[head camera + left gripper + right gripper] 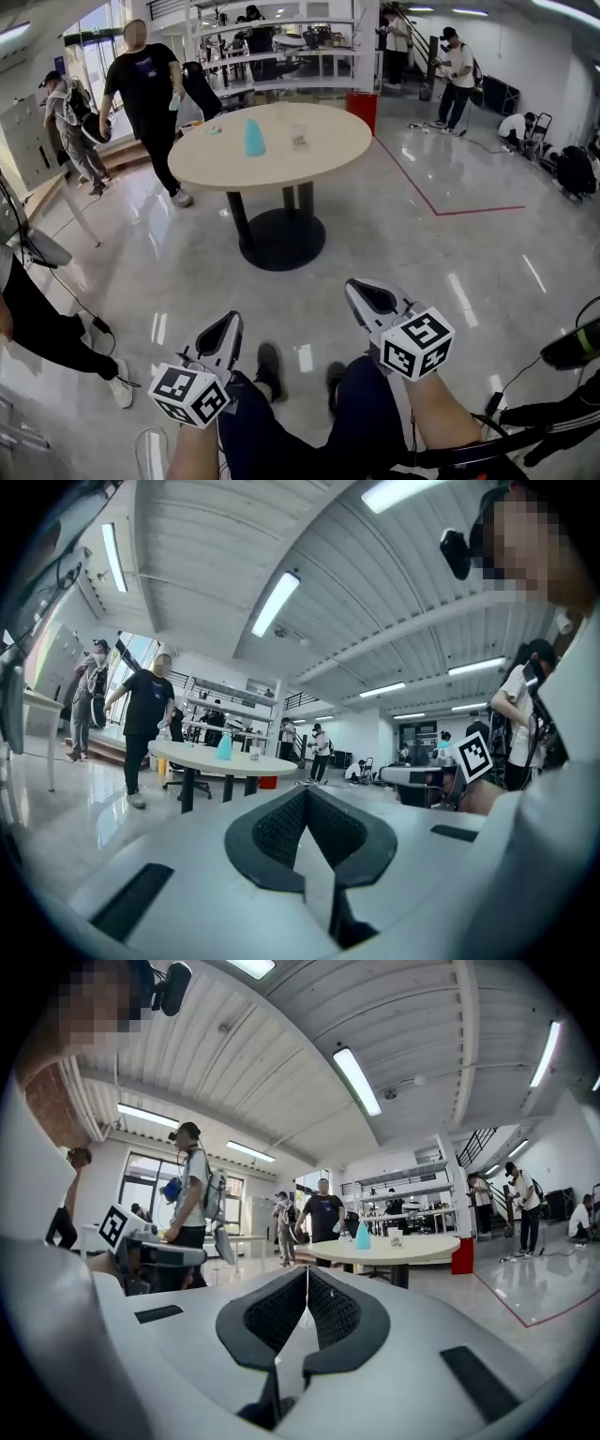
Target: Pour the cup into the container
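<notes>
The clear cup (299, 136) stands upright on the round table (281, 167), mouth up and long axis vertical. Near it, to its left, the teal container (254, 138) also stands upright, narrowing toward its top. Well apart from both, the left gripper (231, 321) and right gripper (360, 290) point level toward the table, each with its jaws clenched together on nothing.

Round tan table (319, 155) (black pedestal) with teal container (254, 138), clear cup (299, 136)

Cup (299, 136) right of container (254, 138), on table (281, 159)
</notes>
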Available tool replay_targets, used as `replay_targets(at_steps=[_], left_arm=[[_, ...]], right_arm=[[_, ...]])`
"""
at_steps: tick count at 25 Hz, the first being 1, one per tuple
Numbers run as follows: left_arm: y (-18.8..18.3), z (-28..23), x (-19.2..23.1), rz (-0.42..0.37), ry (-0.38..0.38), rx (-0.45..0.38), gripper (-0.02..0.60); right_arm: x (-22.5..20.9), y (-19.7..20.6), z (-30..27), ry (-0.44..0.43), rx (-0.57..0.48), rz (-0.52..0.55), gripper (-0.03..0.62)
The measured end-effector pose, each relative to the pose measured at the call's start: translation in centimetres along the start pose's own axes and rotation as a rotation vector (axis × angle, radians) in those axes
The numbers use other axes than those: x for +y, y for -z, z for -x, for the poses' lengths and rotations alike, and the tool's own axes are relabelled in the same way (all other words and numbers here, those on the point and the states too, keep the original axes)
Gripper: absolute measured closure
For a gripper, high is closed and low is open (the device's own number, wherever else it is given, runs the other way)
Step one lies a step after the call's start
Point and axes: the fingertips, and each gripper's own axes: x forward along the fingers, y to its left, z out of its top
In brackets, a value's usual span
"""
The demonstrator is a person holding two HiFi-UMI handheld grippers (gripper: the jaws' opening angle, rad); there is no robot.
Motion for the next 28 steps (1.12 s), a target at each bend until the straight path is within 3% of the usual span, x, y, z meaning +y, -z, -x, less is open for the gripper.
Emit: replay_targets(at_steps=[12,16,20,23,28], left_arm=[[-2.6,-10.6,9.7,0.009,0.02,-0.017,0.581],[-3.6,-16.7,13.1,-0.001,0.049,-0.009,0.581],[-4.3,-22.0,15.7,-0.016,0.082,0.011,0.581],[-4.8,-25.4,17.4,-0.03,0.106,0.015,0.581],[-6.4,-31.5,23.3,-0.025,0.094,0.011,0.581]], right_arm=[[-6.9,-2.0,-12.6,0.029,-0.006,0.027,0.586],[-11.2,-2.0,-17.4,0.054,-0.015,0.012,0.58],[-14.7,-1.8,-21.8,0.063,-0.013,0.007,0.511],[-17.5,-2.0,-24.9,0.079,-0.031,-0.003,0.496],[-21.1,-3.1,-31.7,0.088,-0.03,0.004,0.439]])
